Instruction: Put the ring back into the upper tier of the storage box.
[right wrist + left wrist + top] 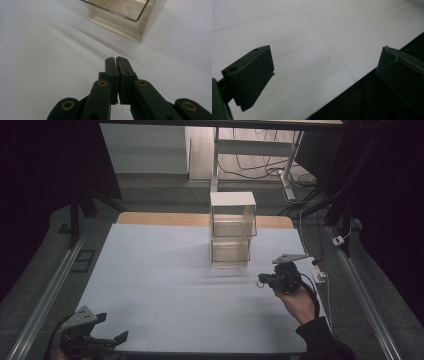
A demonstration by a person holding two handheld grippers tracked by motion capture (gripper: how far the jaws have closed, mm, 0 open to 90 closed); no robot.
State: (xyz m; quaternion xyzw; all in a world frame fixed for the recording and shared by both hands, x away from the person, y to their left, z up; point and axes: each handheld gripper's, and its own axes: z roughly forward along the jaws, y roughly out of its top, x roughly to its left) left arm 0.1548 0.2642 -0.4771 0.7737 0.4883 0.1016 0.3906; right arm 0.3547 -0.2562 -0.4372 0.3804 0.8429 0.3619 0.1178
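Observation:
Two clear boxes stand stacked at the back middle of the white table (165, 285). The upper box (233, 215) has a white lid; the lower box (230, 251) sits under it with its open side toward me. My right gripper (262, 280) is held above the table to the right front of the stack, pointing left, jaws shut with nothing between them. In the right gripper view the shut gripper (116, 60) points at the lower box (125, 17) a short way ahead. My left gripper (114, 327) rests at the table's front left corner, jaws wide open (322, 75) and empty.
A wooden strip (150, 218) runs along the table's far edge. Metal rails (55, 280) flank both sides. A white cable and plug (320, 272) lie at the right edge beside my right hand. A desk frame with cables (260, 155) stands behind.

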